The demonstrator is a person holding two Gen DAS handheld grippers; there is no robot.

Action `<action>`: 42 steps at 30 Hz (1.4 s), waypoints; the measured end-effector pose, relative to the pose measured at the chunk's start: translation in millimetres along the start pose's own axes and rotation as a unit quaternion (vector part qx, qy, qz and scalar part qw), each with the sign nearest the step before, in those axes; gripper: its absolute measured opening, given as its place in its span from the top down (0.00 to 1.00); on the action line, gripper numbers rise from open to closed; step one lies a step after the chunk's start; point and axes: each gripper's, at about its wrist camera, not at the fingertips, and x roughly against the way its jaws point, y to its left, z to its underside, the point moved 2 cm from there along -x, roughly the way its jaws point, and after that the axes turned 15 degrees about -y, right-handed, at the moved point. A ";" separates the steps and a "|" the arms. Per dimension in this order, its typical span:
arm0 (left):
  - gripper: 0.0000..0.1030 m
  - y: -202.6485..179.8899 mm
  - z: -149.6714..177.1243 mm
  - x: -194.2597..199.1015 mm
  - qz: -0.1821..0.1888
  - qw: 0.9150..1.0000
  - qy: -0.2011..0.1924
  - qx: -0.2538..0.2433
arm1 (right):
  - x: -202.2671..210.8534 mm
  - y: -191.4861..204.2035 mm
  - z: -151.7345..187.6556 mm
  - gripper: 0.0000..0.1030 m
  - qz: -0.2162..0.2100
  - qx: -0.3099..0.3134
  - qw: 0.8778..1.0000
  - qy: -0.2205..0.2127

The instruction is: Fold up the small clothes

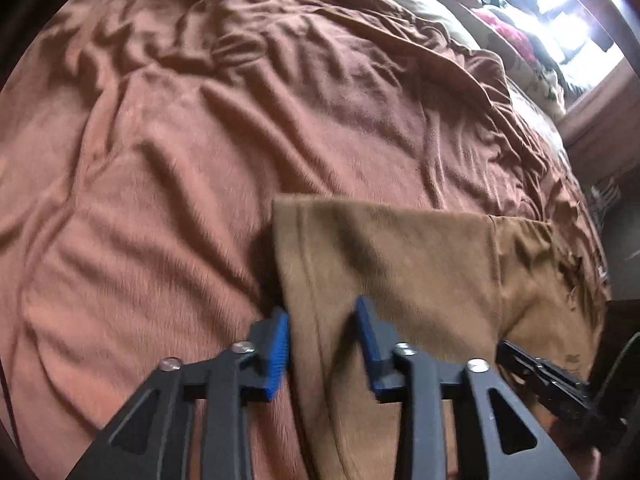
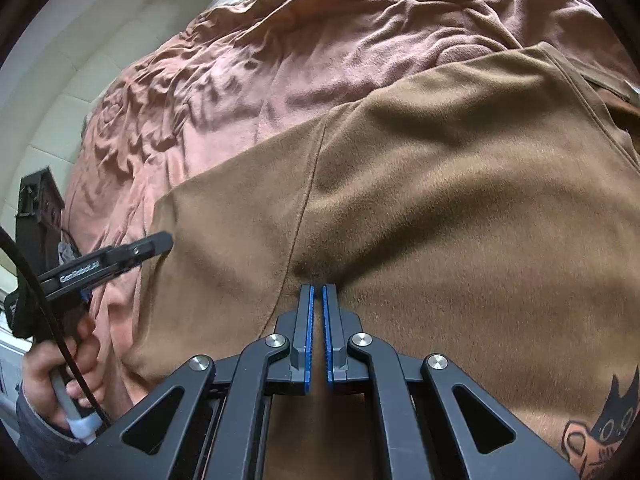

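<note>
Brown shirt [image 2: 420,200] lies flat on the near side of the bed [image 1: 160,160] (soft, light, floppy). Right gripper [image 2: 317,292] pinches its near hem; left gripper [image 1: 322,320] straddles the left edge, half-open. Best gripped at hem corners.

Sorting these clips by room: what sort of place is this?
Most likely a bedroom: a rumpled pinkish-brown blanket covers a bed, a brown garment lies on it, and pillows or bedding sit by a bright window.
</note>
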 end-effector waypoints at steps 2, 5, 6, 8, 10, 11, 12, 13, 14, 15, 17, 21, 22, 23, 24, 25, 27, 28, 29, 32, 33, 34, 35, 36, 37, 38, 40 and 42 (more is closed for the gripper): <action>0.82 -0.3 7.4 4.7 -0.001 1.000 0.007 -0.001 | 2.1 1.4 1.5 0.99 0.000 -0.003 1.000 0.005; 0.96 -2.1 12.0 11.2 -0.005 1.000 0.021 -0.002 | 4.3 0.7 4.1 0.99 -0.005 -0.007 1.000 0.005; 0.97 -4.1 9.1 15.3 -0.007 1.000 0.021 -0.003 | 4.7 1.0 4.7 0.99 -0.005 -0.003 1.000 0.004; 0.97 -12.4 -1.4 27.0 -0.009 1.000 0.010 -0.009 | 2.8 -0.1 4.1 0.99 -0.008 0.000 1.000 0.004; 0.97 -26.8 -13.4 42.3 -0.005 1.000 -0.002 -0.018 | 0.9 -1.2 1.2 0.99 -0.010 -0.007 1.000 0.011; 0.97 -34.6 -18.1 48.8 -0.001 1.000 -0.005 -0.024 | 0.1 -1.1 -1.7 0.99 -0.013 -0.008 1.000 0.014; 0.97 -45.0 -22.8 56.5 0.001 0.999 -0.008 -0.033 | -0.2 -1.1 -2.4 0.99 -0.015 -0.006 1.000 0.015; 0.97 -51.7 -25.3 60.8 0.001 0.999 -0.010 -0.039 | 0.1 -2.3 -3.2 0.99 -0.021 -0.002 1.000 0.020; 0.97 -57.2 -27.4 64.1 0.001 0.999 -0.011 -0.044 | 2.1 -4.2 -3.9 0.99 -0.027 -0.003 0.999 0.022; 0.97 -64.5 -29.0 67.5 0.001 0.999 -0.011 -0.050 | 6.3 -7.7 -4.5 0.99 -0.033 -0.006 0.999 0.023; 0.97 -78.1 -31.3 70.7 0.000 0.998 -0.008 -0.065 | 17.9 -18.2 -5.0 0.97 -0.036 -0.016 0.999 0.020; 0.97 -105.9 -32.4 77.9 0.005 0.996 -0.008 -0.085 | 46.9 -42.1 -6.9 0.46 -0.027 -0.031 0.999 -0.004; 0.97 -113.7 -31.8 78.4 0.005 0.996 -0.008 -0.092 | 58.7 -48.9 -8.8 0.40 -0.022 -0.032 0.999 -0.019; 0.97 -120.7 -31.5 78.4 0.006 0.995 -0.009 -0.097 | 64.9 -51.8 -9.7 0.40 -0.020 -0.032 0.999 -0.026; 0.97 -128.1 -30.6 80.2 0.007 0.995 -0.010 -0.101 | 72.7 -55.8 -10.4 0.40 -0.020 -0.032 0.999 -0.031; 0.97 -136.2 -30.1 80.6 0.009 0.994 -0.011 -0.105 | 81.6 -61.1 -11.3 0.40 -0.022 -0.034 0.999 -0.034; 0.97 -152.0 -29.1 81.7 0.010 0.993 -0.012 -0.114 | 96.5 -66.8 -9.7 0.40 -0.025 -0.038 0.998 -0.041; 0.97 -159.7 -28.5 82.2 0.012 0.993 -0.012 -0.119 | 103.0 -69.9 -9.0 0.40 -0.024 -0.039 0.998 -0.044; 0.97 -167.6 -27.8 82.9 0.015 0.992 -0.011 -0.124 | 109.2 -73.3 -8.4 0.40 -0.023 -0.040 0.998 -0.047; 0.97 -196.6 -22.8 84.6 0.026 0.989 -0.009 -0.146 | 129.6 -82.6 -3.5 0.40 -0.029 -0.039 0.997 -0.052; 0.97 -202.0 -21.0 84.6 0.029 0.988 -0.008 -0.149 | 134.6 -86.3 -2.3 0.40 -0.030 -0.040 0.997 -0.053; 0.97 -209.6 -18.5 83.7 0.032 0.987 -0.005 -0.156 | 139.1 -90.7 -1.0 0.40 -0.029 -0.041 0.997 -0.054; 0.97 -217.4 -14.7 82.5 0.031 0.986 -0.002 -0.163 | 143.2 -95.7 -0.5 0.40 -0.025 -0.043 0.997 -0.055; 0.97 -224.6 -10.7 80.2 0.032 0.985 0.001 -0.169 | 146.5 -99.7 0.4 0.40 -0.022 -0.046 0.997 -0.056; 0.97 -230.7 -6.6 77.7 0.036 0.985 0.005 -0.171 | 150.8 -105.3 2.2 0.40 -0.021 -0.052 0.997 -0.056; 0.97 -235.4 -2.9 75.1 0.041 0.984 0.010 -0.172 | 153.8 -108.5 3.7 0.40 -0.022 -0.057 0.997 -0.055; 0.97 -245.9 6.1 69.7 0.048 0.983 0.019 -0.176 | 160.1 -116.1 8.1 0.40 -0.023 -0.065 0.996 -0.054; 0.97 -255.1 17.0 63.1 0.065 0.981 0.036 -0.178 | 164.9 -121.9 10.2 0.40 -0.027 -0.066 0.996 -0.054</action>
